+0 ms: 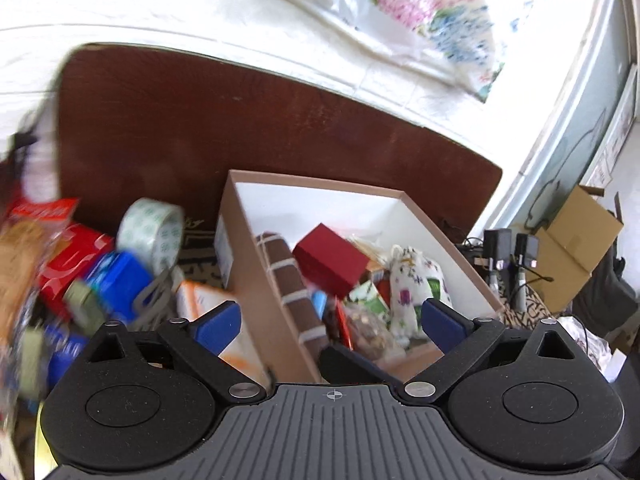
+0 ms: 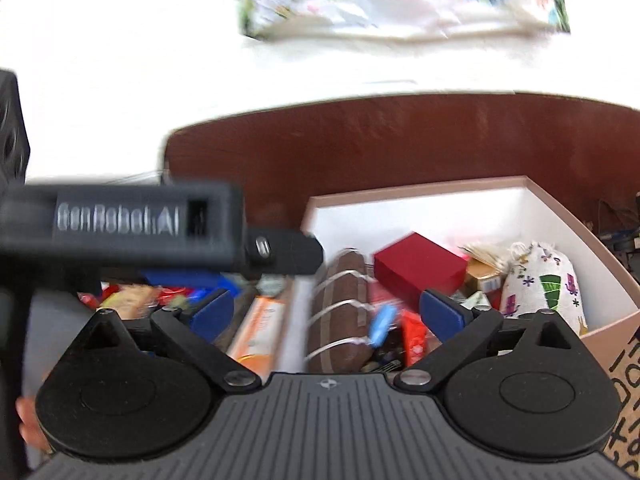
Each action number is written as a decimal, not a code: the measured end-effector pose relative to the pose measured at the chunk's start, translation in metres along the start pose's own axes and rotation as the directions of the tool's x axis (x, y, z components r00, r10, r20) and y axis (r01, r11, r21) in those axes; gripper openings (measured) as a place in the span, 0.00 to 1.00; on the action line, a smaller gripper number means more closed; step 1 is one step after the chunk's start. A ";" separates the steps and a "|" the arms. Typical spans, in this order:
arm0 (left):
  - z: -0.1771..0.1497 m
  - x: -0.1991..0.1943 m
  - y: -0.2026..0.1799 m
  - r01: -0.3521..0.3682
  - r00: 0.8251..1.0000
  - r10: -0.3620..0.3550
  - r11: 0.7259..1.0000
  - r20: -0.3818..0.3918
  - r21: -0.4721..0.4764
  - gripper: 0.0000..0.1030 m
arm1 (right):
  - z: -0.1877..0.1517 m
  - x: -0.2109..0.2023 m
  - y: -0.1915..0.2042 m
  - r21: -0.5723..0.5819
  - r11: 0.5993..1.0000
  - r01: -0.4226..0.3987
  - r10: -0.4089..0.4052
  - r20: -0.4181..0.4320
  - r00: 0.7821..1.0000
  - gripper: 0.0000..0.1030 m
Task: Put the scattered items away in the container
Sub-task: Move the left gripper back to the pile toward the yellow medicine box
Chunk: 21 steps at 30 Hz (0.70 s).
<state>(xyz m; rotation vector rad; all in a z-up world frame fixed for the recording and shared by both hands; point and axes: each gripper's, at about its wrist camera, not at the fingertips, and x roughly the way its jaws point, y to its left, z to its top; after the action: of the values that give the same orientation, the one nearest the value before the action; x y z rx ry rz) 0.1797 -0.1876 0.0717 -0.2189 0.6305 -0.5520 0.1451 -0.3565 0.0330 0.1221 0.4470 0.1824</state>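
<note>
Over the box (image 1: 440, 224), both grippers, left (image 1: 330, 320) and right (image 2: 326, 312), hang jaws wide, empty; tape roll (image 1: 154, 232) at 10 o'clock waits outside, likely next.

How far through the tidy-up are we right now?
Partly done. The box already holds the brown roll, red box and printed pouch. Both the left gripper and right gripper are open, holding nothing. The tape roll, blue carton and orange carton remain outside.
</note>
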 end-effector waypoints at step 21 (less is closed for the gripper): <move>-0.169 -0.141 0.112 -0.233 0.972 0.236 0.953 -0.004 -0.195 1.00 | -0.142 -0.063 0.154 -0.179 0.963 -0.201 0.161 -0.215 0.963 0.98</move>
<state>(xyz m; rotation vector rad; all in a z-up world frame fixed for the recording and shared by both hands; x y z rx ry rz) 0.0294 -0.0219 -0.0315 -0.3281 0.6813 -0.2583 0.0043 -0.2080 -0.0436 -0.0533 0.6140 0.4223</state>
